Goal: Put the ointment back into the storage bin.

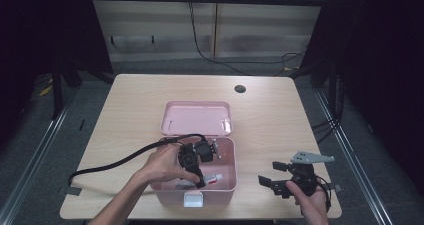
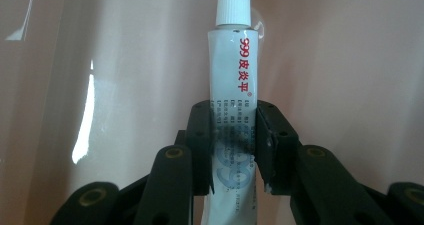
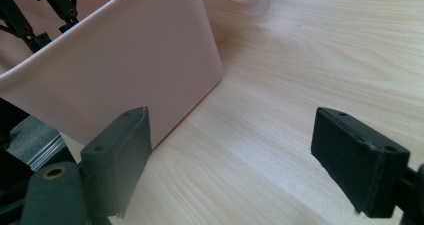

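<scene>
Tube [image 2: 234, 100] pinched in left gripper [image 1: 196, 171], low inside pink box [image 1: 227, 185], cap toward 12 o'clock. Placing step, likely. Next: ease jaws apart, lift clear. Right gripper [image 1: 272, 177] spread, idle at 3 o'clock.

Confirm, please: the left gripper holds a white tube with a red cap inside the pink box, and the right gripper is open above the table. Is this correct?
Not quite: the tube has a white cap, not red, as the left gripper view shows. The left gripper does hold it inside the pink box, and the right gripper is open above the table.

One pink box [image 1: 223, 182] with its lid up, at 6 o'clock on the tabletop [image 1: 130, 105]; one tube [image 2: 234, 85] inside; two grippers; perhaps a second small item.
</scene>
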### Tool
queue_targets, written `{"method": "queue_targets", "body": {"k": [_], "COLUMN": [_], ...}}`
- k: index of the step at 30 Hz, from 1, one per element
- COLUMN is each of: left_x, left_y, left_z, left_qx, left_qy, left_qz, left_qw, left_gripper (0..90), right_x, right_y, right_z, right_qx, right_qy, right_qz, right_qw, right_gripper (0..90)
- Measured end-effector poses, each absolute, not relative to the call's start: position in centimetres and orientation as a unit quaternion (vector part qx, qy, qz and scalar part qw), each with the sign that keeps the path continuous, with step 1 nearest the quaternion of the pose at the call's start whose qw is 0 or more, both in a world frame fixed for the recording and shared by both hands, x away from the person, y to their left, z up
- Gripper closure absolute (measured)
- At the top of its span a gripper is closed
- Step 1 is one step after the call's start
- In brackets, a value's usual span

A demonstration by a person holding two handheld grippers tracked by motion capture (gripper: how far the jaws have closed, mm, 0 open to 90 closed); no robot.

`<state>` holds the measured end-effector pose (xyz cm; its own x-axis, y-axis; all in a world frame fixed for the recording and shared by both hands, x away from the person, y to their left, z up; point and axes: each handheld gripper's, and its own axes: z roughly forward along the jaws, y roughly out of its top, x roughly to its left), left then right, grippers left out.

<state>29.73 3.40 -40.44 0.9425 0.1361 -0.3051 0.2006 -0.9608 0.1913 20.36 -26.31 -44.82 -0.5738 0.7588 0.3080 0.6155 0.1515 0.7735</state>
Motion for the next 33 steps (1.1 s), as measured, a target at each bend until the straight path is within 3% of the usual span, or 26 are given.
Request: {"method": "queue_targets", "body": {"k": [33], "left_x": [29.9], "left_y": [3.1], "left_z": [-44.2], "left_qx": [0.98], "left_qy": [0.087], "left_qz": [-0.162], "left_qw": [0.077], "left_gripper": [70.6], "right_x": [20.5], "right_y": [-26.3], "right_z": [-44.9], "right_qx": [0.455], "right_qy": [0.756], "right_qz": [0.464], "right_qw": [0.076], "right_gripper": [16.0]}}
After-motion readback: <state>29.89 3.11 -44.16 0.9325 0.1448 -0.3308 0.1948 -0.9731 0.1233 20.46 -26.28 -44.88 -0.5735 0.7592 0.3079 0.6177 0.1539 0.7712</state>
